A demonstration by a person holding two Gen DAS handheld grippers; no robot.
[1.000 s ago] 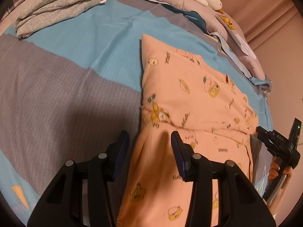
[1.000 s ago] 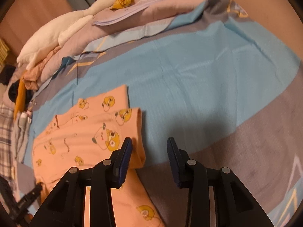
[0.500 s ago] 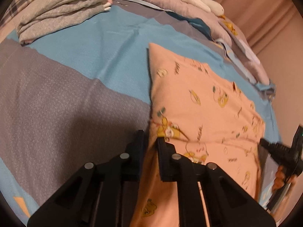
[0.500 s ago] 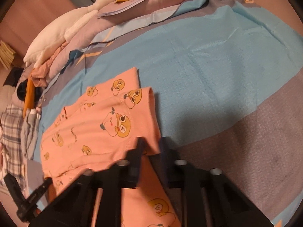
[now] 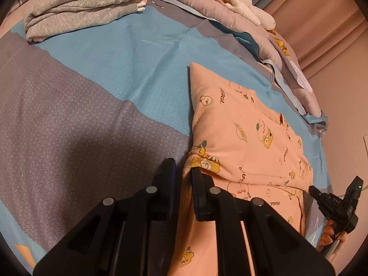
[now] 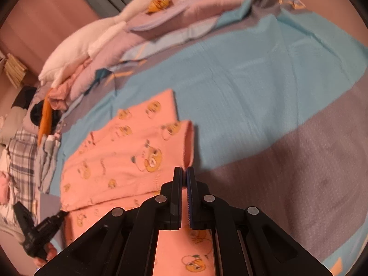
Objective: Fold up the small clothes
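Note:
A small pink garment (image 5: 243, 138) printed with yellow cartoon figures lies on the blue and grey bedspread (image 5: 92, 105), partly folded over itself. My left gripper (image 5: 184, 172) is shut on its left edge at the fold. My right gripper (image 6: 184, 172) is shut on the garment's (image 6: 128, 151) right edge at the fold corner. Each view shows the other gripper in a hand at the frame's edge: the right gripper (image 5: 335, 204) and the left gripper (image 6: 34, 232).
A stack of folded grey clothes (image 5: 76, 7) sits at the back left. A white plush goose (image 6: 96, 36) and pink pillows (image 6: 197, 2) lie along the head of the bed. Plaid and other clothes (image 6: 18, 142) are piled at the far left.
Both grippers went from open to shut on the garment's edges. The folded part has lifted a little and the cameras moved forward.

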